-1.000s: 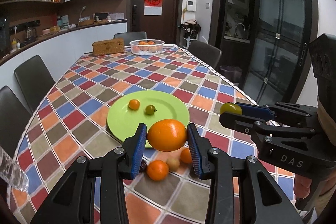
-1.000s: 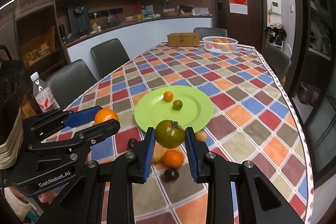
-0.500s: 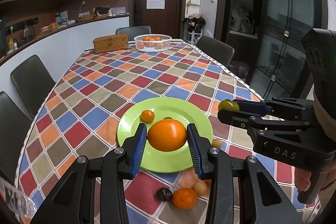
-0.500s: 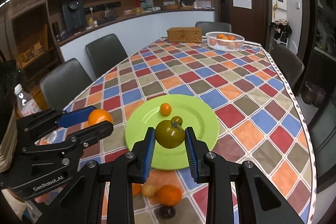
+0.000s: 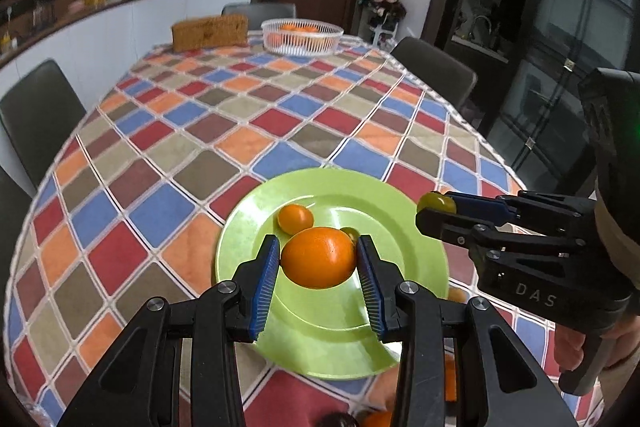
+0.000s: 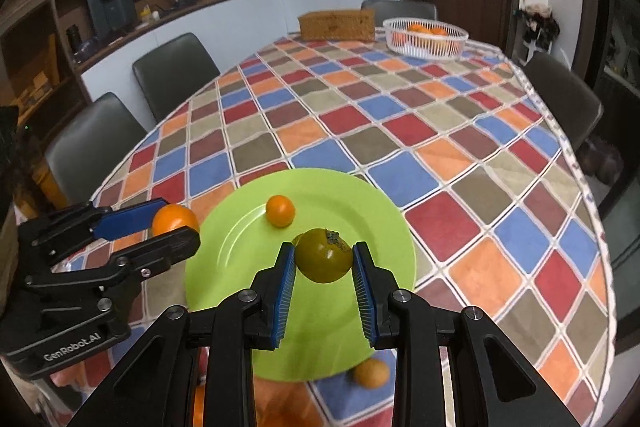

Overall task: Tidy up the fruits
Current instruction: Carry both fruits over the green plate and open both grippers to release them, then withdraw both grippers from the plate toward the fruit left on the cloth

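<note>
Both tools now over green plate (image 5: 424, 259), left tool (image 5: 318, 279) gripping orange (image 5: 318, 257), right tool (image 6: 324, 279) gripping green tomato (image 6: 324, 255).

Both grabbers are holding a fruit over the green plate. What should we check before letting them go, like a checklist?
1. Left gripper has a firm hold on the orange: ok, pads on both sides.
2. Right gripper holds the green tomato: ok.
3. Both fruits are above the green plate: ok.
4. Landing spot is free: not ok yet, the small orange fruit and a small green fruit lie just ahead.
5. The grippers are apart from each other: ok.
6. Height over the plate is low enough to drop safely: cannot tell.
</note>
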Tool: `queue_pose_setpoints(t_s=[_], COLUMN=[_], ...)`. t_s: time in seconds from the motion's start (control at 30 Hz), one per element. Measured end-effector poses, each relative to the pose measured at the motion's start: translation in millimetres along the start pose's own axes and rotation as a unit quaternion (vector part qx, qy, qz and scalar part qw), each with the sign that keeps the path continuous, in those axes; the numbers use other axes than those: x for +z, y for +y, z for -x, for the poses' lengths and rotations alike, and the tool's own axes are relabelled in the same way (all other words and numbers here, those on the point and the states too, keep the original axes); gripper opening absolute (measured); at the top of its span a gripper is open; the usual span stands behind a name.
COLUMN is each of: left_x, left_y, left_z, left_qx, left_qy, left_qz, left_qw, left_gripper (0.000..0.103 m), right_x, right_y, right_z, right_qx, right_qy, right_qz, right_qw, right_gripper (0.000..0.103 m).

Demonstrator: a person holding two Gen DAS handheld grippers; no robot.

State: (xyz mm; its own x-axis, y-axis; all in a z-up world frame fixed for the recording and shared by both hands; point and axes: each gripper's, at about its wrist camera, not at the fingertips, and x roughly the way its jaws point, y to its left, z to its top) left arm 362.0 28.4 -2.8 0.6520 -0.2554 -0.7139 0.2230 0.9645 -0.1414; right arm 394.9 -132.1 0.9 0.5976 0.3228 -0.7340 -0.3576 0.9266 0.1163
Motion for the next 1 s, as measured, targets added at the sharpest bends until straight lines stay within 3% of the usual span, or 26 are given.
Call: queue_pose_setpoints(t_s=[0.2,0.47,0.6,0.7,1.0], left_x=[4.2,2.4,2.6,3.4,-3.2], left_y=[13.3,16.5,13.7,11.6,-3.6], left_z=[-37.3,-60.9,-58.7,-50.6,5.1], left_qx=[0.004,0.016,0.020,0.028,0.039], left_qy=[0.045,0.071,0.066,0.057,0.011], left_qz=[0.017,0.016,0.006,0.001,-0.009], left_qw=[0.9988,0.9972,0.9976,0.9980,0.9991], left_gripper=[0.039,0.039,0.040,0.042,0.050], right_x=[10.2,11.2,10.0,7.7,-5.5], right_y=[-8.1,-17.9,-19.8,-19.5,-6.0], right_z=[-35.2,-63.8,-65.5,-60.5,-10.7], right_qx=[0.000,-0.005,-0.012,-0.015,-0.017], right_qy=[0.038,0.072,0.074,0.072,0.031], right_qz=[-0.008,-0.020,-0.017,-0.016,0.012], right_qw=[0.999,0.997,0.997,0.997,0.999], right_gripper=[0.030,0.030,0.031,0.038,0.039])
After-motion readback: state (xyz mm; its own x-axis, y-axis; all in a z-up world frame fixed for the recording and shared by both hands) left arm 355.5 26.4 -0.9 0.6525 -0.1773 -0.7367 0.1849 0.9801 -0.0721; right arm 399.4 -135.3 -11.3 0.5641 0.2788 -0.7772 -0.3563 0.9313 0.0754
